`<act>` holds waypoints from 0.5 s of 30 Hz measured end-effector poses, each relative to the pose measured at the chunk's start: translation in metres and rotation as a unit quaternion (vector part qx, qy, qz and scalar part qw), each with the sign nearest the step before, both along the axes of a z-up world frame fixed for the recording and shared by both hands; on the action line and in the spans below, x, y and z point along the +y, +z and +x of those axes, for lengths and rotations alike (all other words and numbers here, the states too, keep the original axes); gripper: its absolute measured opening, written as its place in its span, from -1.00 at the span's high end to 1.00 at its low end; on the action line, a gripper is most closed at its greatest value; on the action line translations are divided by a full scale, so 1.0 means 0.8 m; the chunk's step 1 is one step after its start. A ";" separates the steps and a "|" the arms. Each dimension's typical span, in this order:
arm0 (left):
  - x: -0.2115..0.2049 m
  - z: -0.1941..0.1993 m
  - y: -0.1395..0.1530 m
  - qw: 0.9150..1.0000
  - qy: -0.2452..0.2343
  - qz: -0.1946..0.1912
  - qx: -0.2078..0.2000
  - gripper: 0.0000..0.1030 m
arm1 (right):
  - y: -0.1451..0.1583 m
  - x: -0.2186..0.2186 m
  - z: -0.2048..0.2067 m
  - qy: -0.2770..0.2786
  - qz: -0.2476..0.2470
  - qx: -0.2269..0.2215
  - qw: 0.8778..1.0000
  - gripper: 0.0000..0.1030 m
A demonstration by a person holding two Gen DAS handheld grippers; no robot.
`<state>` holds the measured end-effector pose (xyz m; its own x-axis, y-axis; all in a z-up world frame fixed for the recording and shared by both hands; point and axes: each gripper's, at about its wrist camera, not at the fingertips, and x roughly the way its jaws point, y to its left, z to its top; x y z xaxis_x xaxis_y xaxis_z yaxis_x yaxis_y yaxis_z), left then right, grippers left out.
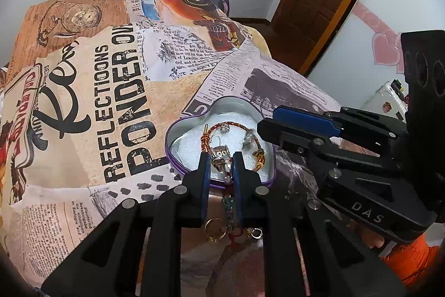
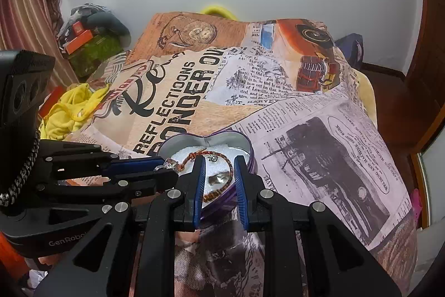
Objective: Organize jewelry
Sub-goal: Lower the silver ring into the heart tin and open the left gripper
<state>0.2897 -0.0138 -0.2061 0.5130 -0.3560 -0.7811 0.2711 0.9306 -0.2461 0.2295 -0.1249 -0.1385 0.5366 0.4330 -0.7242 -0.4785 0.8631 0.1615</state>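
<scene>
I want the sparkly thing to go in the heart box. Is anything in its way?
Nothing visible. The heart tin is open with no lid on, and the left gripper holds the sparkly piece right over it.

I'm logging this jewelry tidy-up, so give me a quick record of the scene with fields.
surface: newspaper-print cloth
container: heart-shaped tin, open, white lining
in tin: braided orange bracelet, silvery piece
left gripper: at the tin's near edge, pinching a jewelled piece
right gripper: over the tin, jaws slightly apart, nothing between them
outside tin: gold ring on the cloth, near side
</scene>
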 end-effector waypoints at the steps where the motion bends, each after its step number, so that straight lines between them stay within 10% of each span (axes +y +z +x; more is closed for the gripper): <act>1: 0.001 0.000 0.000 1.000 0.000 -0.001 -0.002 0.73 | 0.000 0.001 0.000 0.001 0.000 0.000 1.000 0.64; 15: 0.000 -0.008 0.019 0.999 0.006 0.015 -0.028 0.73 | 0.000 -0.001 -0.003 0.002 -0.009 0.002 1.000 0.63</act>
<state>0.2832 -0.0138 -0.1910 0.5604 -0.3267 -0.7611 0.2727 0.9405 -0.2029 0.2271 -0.1254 -0.1388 0.5314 0.4230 -0.7340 -0.4820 0.8635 0.1487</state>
